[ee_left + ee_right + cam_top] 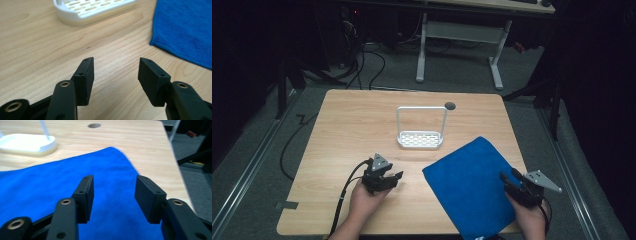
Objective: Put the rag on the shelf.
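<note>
Blue towel (472,187) untouched on counter (352,125), both tongs released: right tongs (113,195) over it, should grab its edge next.

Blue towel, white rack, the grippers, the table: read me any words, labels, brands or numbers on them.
None: no readable text in these views on the blue towel, the white rack, the table, the left gripper or the right gripper.

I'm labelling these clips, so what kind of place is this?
Probably a lab or workshop recording station: a bare wooden table on grey carpet, loose cables trailing on the floor, and a white-legged desk behind in a dark room.
</note>
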A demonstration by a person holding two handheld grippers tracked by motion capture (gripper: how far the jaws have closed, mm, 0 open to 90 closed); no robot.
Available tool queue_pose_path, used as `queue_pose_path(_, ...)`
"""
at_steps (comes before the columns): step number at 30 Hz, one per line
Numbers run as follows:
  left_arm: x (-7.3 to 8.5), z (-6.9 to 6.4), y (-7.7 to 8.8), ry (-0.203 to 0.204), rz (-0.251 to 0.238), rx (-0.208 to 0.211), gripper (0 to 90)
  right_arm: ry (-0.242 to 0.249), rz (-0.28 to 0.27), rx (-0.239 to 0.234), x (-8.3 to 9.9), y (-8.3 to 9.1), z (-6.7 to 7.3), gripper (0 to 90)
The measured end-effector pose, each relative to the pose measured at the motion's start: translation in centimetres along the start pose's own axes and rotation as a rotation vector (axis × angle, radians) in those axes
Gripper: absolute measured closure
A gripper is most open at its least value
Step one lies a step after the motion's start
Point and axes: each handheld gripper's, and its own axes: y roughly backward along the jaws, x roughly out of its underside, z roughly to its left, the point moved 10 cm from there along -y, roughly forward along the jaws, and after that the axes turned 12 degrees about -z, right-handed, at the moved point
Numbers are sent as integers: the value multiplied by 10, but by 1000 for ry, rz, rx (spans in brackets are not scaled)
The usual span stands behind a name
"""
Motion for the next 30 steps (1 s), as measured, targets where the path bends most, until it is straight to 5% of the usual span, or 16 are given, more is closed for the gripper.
queue_pose_path(4,0,-3,-1,10,-3,10,469,54,12,-10,5,3,6,506)
queue_pose_path(22,-7,-24,-13,-15,-10,51,476,84,32,11,8,11,-5,491)
queue_pose_path(27,-8,-43,-21,12,-14,101,643,84,38,10,9,10,-6,489)
queue_pose_path(30,-9,-49,-29,-15,4,94,681,79,42,7,9,9,-5,489)
